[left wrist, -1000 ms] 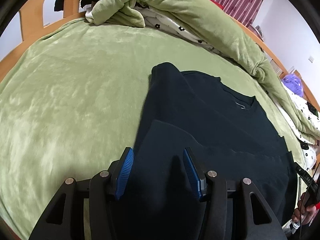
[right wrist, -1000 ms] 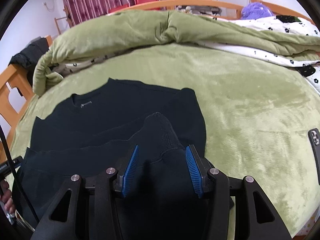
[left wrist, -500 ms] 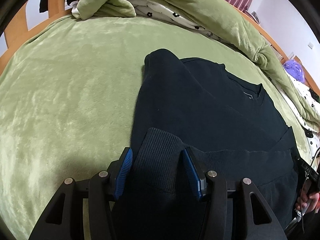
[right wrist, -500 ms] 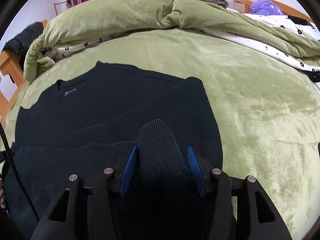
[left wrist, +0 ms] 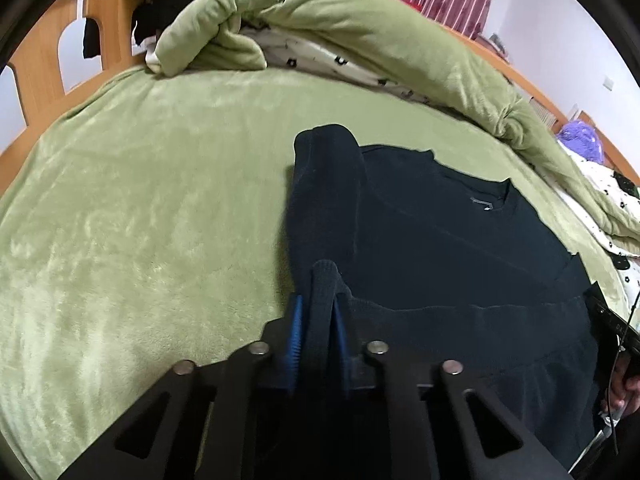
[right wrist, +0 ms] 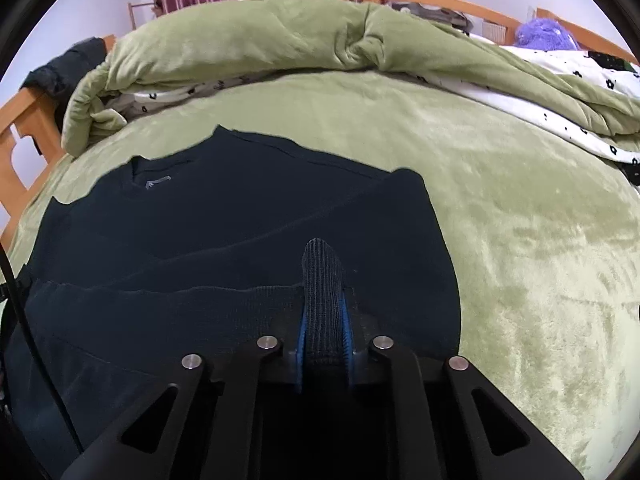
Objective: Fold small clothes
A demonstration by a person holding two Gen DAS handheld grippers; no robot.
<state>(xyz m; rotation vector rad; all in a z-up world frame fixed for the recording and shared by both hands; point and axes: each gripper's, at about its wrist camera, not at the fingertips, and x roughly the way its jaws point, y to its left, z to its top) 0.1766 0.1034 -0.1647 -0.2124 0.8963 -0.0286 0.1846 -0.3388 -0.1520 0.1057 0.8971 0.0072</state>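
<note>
Change: both pairs of blue pads, spread around the ribbed hem a moment ago, now close in on it; the hem fabric stands bunched up between them.
Left gripper [left wrist: 316, 320]: its jaws are closing, pads pinching a raised fold of the ribbed hem at the sweater's left corner.
Right gripper [right wrist: 324, 320]: its jaws are closing too, pads pinching a ridge of ribbed hem at the sweater's right corner; the ridge pokes up just beyond the fingertips.
Black sweater [left wrist: 440, 232]: lies flat on the bed ahead of both sets of fingers, neckline and label at the far end, sleeves folded in across the body, hem at the near end inside the pads.
Green plush sheet [left wrist: 140, 208]: spreads under the sweater, bare to the outer side of each gripper.
Green quilt [right wrist: 260, 44]: heaped well beyond the fingertips, past the neckline, with white flower-print lining showing beneath.
Wooden bed frame [left wrist: 44, 60]: rises far beyond the left fingers.
Purple plush thing [right wrist: 540, 34]: far off, beyond the quilt.
</note>
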